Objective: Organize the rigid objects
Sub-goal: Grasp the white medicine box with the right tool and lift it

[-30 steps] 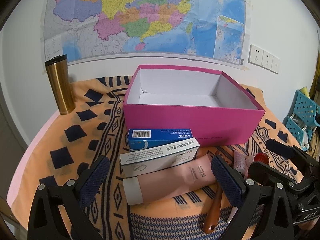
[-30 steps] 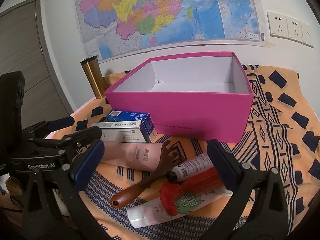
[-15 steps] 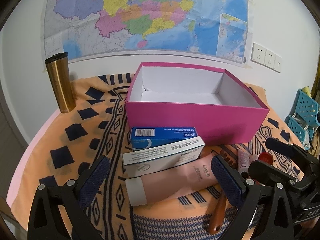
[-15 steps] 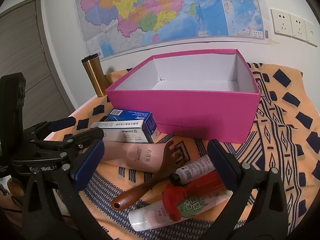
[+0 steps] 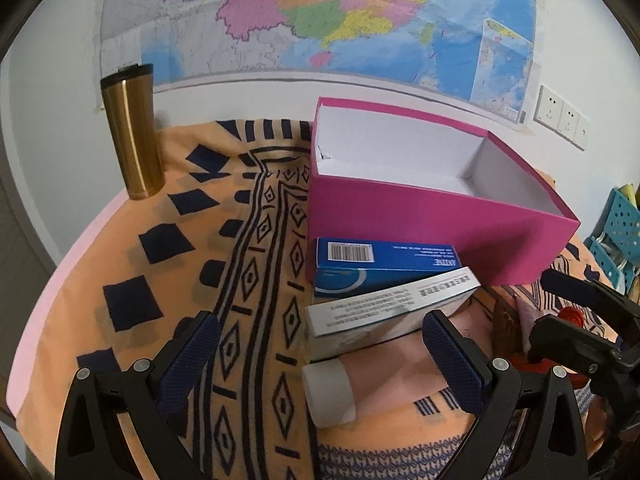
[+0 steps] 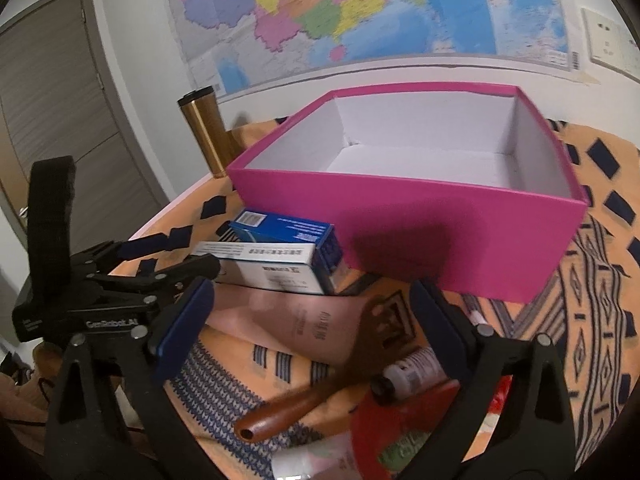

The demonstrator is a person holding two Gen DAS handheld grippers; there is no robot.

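Left gripper (image 5: pixel 320 360): jaws apart, over the white box (image 5: pixel 390 306) and pink tube (image 5: pixel 384 380).
Right gripper (image 6: pixel 312 328): jaws closing, nothing pressed, wooden scraper (image 6: pixel 332 372) between.
Pink box (image 6: pixel 440 236): behind them, on the cloth (image 5: pixel 180 280).

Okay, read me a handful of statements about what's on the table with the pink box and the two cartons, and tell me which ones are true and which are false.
1. The pink box has nothing in it. True.
2. The blue carton lies inside the pink box. False: it lies on the cloth in front of the box.
3. The gold tumbler stands upright near the wall. True.
4. The white carton sits between the blue carton and the pink tube. True.
5. The right gripper is clamped on the wooden scratcher. False: its jaws are closing, but nothing is gripped.
6. The left gripper holds the white carton. False: its jaws are open and hold nothing.
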